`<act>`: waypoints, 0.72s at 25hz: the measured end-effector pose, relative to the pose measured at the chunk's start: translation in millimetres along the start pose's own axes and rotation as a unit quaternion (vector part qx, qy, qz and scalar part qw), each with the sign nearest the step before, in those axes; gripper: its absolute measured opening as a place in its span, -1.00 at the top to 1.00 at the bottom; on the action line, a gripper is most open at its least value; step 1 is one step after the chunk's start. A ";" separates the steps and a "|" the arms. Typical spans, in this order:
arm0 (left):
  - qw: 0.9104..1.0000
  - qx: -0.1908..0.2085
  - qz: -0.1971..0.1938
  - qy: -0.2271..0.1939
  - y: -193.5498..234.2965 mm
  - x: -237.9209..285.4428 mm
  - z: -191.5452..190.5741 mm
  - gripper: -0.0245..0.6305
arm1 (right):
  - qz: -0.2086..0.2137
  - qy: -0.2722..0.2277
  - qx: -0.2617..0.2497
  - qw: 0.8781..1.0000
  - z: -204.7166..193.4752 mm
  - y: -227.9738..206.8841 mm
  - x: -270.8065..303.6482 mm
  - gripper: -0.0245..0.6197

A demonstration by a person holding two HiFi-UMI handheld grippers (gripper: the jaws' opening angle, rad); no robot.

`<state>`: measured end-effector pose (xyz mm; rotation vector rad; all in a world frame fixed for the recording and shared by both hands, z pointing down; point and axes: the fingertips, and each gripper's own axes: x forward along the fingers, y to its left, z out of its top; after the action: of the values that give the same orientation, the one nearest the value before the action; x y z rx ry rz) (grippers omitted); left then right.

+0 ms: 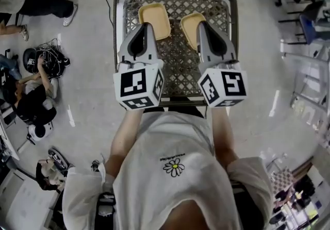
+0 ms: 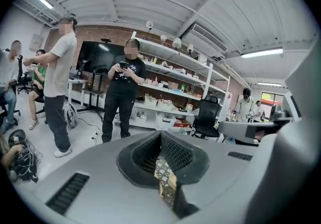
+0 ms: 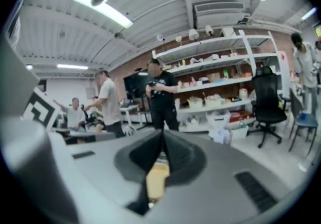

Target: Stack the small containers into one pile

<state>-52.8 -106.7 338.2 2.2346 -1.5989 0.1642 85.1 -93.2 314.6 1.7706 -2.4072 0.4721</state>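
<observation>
Two small yellow containers lie side by side on the metal mesh table [image 1: 178, 69], a little apart and not yet stacked; the left container [image 1: 154, 17] is just under the tip of the left gripper [image 1: 146, 27], and the right container [image 1: 190, 27] is just under the tip of the right gripper [image 1: 202, 25]. In the left gripper view the two jaws meet at their tips and nothing is between them; only the mesh shows below them. In the right gripper view the jaws are also pressed together and hold nothing; the yellow of the right container shows under them. Whether the tips touch the containers, I cannot tell. The containers look like shallow trays of thin plastic or foam, so I judge them light, a little flexible and easy to push along the mesh; a hard squeeze could bend the wall. The best place to hold seems to be the raised rim on the near side, one jaw inside and one outside; for this the jaws must first open. I think one tray should be lifted level and lowered straight into the other, because the rounded corners must match for it to sit down.
</observation>
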 end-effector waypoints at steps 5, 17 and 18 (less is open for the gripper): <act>1.000 -0.004 -0.026 0.002 -21.1 8.9 2.2 0.84 | -0.020 -0.002 -0.003 1.000 8.4 -15.3 -17.9 0.80; 0.965 -0.127 -0.093 0.211 -95.6 83.8 -147.9 0.43 | 0.029 0.187 -0.037 0.981 -60.9 -115.4 16.2 0.41; 0.960 -0.133 -0.088 0.230 -96.7 90.5 -165.2 0.43 | 0.037 0.208 -0.034 0.977 -75.0 -123.2 22.8 0.41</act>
<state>89.3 -98.3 495.0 1.9371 -1.1008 0.3664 187.8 -123.4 413.8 1.3910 -2.1691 0.6807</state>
